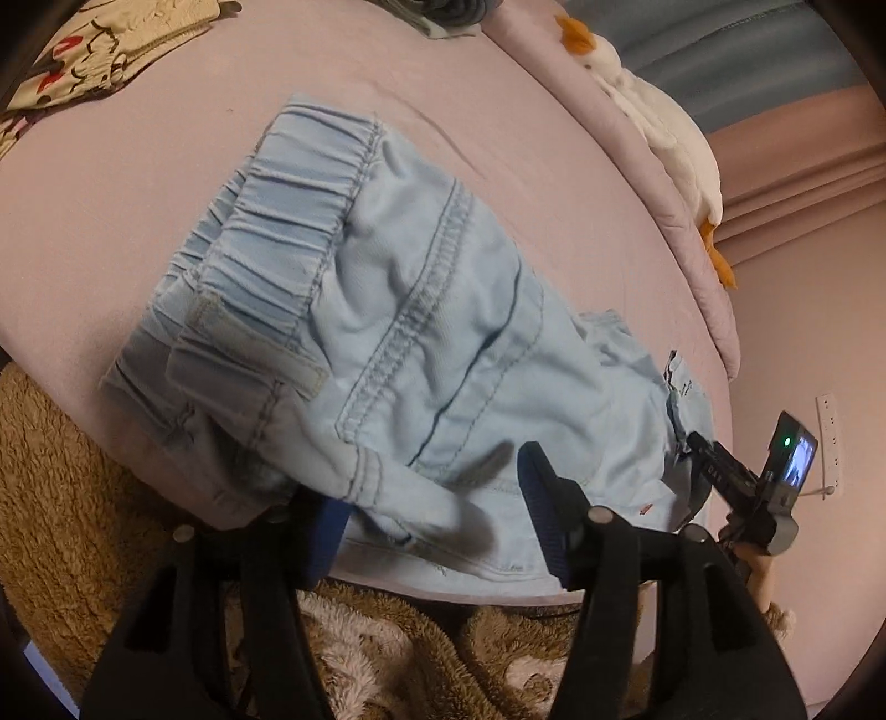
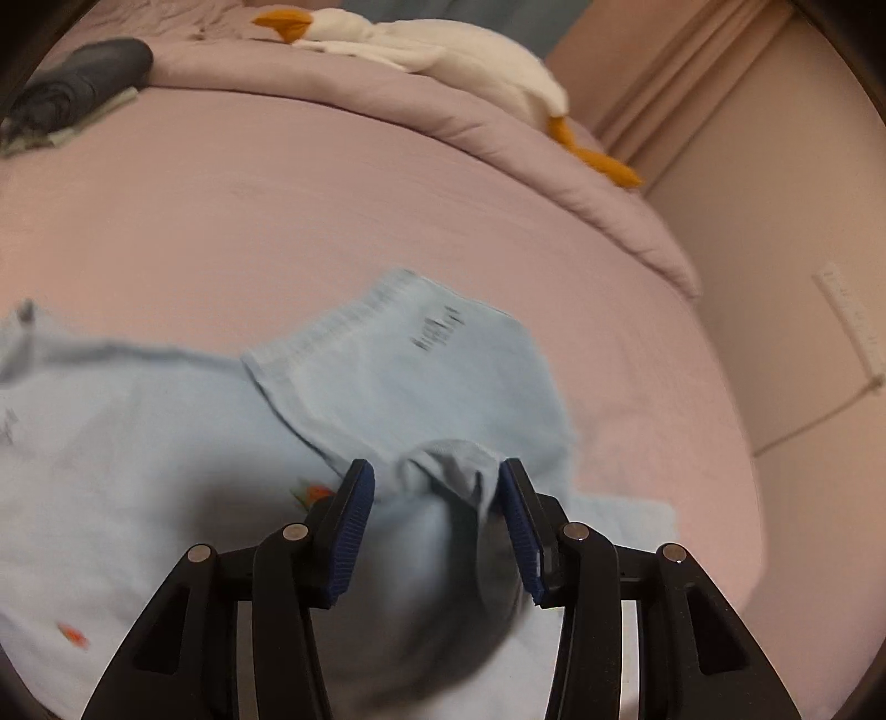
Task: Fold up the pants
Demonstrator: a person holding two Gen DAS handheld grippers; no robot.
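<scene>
Your left gripper (image 1: 437,498) sits at the near edge of the bed (image 1: 166,183), its blue pads spread apart with a loose fold of the pale blue pants (image 1: 421,310) lying between them and draping over the left pad; neither pad presses the cloth, so nothing is clamped. The pants lie on the pink sheet, with the gathered elastic waistband (image 1: 277,221) toward the far left and a stitched back pocket facing up. Beyond them, at the top left of your left view, a patterned cream garment (image 1: 99,50) lies well apart from the pants, and a shaggy brown blanket (image 1: 61,487) hangs below the bed edge. Further right, your right gripper (image 2: 437,515) hovers over the leg end of the pants, its jaws likewise apart, with a raised bunch of cloth standing in the gap; the blur keeps you from telling whether the right pad touches it. A hem edge (image 2: 387,310) is folded back over the fabric just ahead. At the far right a white plush goose (image 2: 470,61) rests on the rolled duvet (image 2: 498,144).
</scene>
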